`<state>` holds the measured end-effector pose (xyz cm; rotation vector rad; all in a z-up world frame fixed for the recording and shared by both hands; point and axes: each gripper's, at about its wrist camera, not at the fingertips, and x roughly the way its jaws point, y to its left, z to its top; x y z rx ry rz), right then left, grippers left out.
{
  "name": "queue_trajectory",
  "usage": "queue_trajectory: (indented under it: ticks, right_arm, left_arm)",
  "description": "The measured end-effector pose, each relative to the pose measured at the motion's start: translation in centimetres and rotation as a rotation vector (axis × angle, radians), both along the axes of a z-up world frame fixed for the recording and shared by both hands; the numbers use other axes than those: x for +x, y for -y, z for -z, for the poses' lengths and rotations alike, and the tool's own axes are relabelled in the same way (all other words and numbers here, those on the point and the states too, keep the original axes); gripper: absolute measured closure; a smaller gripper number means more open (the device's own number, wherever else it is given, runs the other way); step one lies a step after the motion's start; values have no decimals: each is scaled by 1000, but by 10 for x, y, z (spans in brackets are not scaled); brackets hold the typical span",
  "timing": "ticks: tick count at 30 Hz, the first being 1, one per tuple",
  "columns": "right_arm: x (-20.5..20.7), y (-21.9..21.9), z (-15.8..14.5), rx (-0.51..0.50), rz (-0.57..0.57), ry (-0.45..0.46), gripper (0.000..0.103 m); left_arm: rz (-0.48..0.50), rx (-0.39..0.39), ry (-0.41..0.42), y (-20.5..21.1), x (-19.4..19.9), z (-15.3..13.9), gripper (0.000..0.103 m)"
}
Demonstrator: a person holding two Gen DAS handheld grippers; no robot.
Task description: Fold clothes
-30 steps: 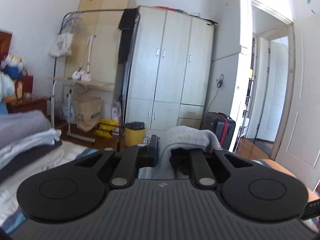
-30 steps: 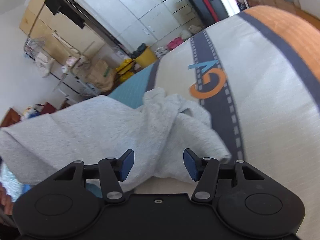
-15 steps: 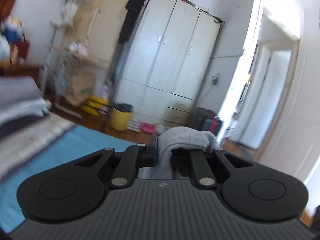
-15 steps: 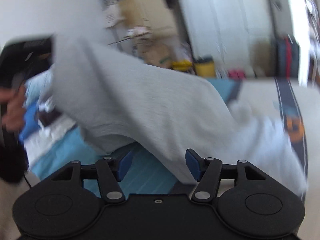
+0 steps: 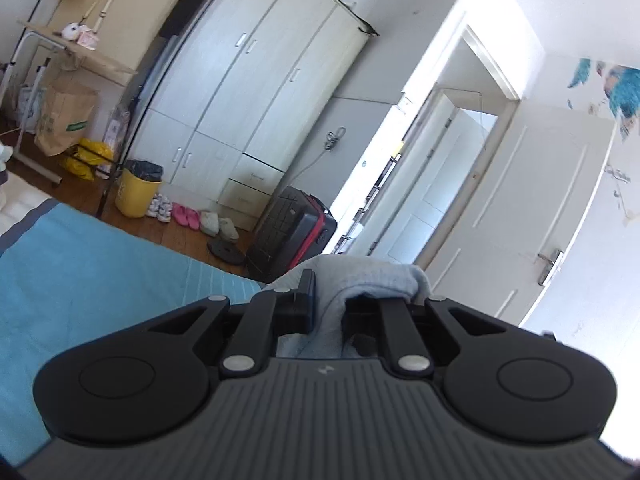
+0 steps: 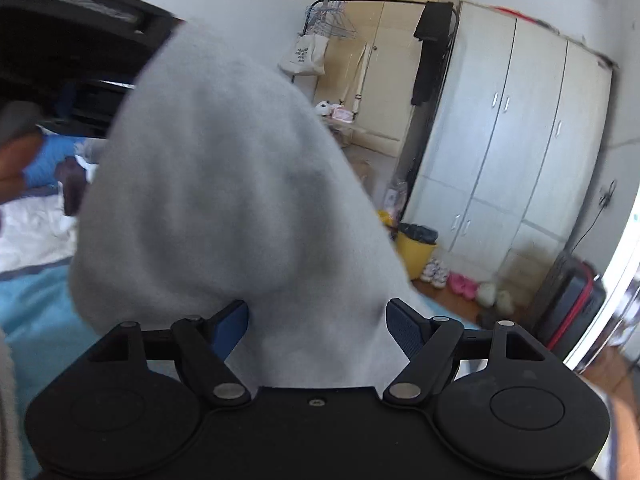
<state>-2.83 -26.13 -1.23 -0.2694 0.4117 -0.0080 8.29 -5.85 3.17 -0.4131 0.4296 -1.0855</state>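
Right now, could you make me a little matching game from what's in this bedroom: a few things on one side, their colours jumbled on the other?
Things:
1. bin by the wardrobe
2. slippers on the floor
3. garment hanging from the left hand-held gripper
4. bedspread

Colours:
A. pale grey
B. yellow
C. turquoise blue
D. pink

Pairs: 1-B, 2-D, 3-A, 4-C

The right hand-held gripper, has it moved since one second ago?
Yes. The right hand-held gripper swung up from the bed toward the wardrobe, which now fills its view upright behind the grey garment.
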Motion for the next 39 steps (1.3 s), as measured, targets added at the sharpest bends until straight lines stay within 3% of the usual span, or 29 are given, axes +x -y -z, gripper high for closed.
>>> queue_trajectory:
  ticks: [1,2,3,6,8,9,10,12,15,18,21,23,25,29,31,33,35,36,39]
  right_arm:
    - [2,4,-4,4,-12,10,45]
    - [5,8,-8,15,-20,9,85]
    - [8,13,-13,32,-12,-3,100]
    - [5,29,-29,54,69,26,99]
    - [-1,41,-39,26,129,59,99]
    - [-4,49,-45,1,165,73,99]
    - [-7,57,-49,-24,194,78,99]
    - [-11,74,-56,-68,248,67,99]
    - [-19,101,-60,-104,360,39,99]
    - [-36,144,-61,-114,483,9,99]
    - [-58,194,-57,-88,639,-20,99]
    - [-77,231,-42,-27,756,-45,99]
    - [-90,254,-15,-37,842,-101,99]
    - [-95,279,45,-26,895,-330,97]
    - [-92,293,54,37,915,-398,97]
    - [-95,306,49,124,939,-396,88]
    - [-103,310,42,140,988,-354,45]
    - [-109,308,41,120,997,-346,39]
    - [-122,304,41,111,994,-350,38]
  left_arm:
    - [11,-9,-1,0,0,0,92]
    - [12,-18,-3,0,1,1,92]
    - [7,-25,-5,-1,1,1,92]
    - [-19,-41,-1,-1,2,3,90]
    - [-68,-3,21,3,0,4,73]
    - [-101,45,34,8,-1,6,46]
    - [-127,89,59,13,-3,8,33]
    - [-117,149,108,25,-5,16,33]
    - [-100,253,81,46,-3,30,33]
    - [-99,290,7,56,5,41,33]
    - [-78,259,-117,57,17,55,33]
    - [-48,228,-199,57,23,67,32]
    - [-16,204,-263,64,25,80,32]
    - [33,191,-323,89,21,103,32]
    - [51,214,-326,105,16,113,32]
    - [71,246,-313,122,10,121,33]
    - [79,276,-300,135,7,130,33]
    - [81,287,-298,141,6,134,32]
    - [83,268,-333,148,11,142,33]
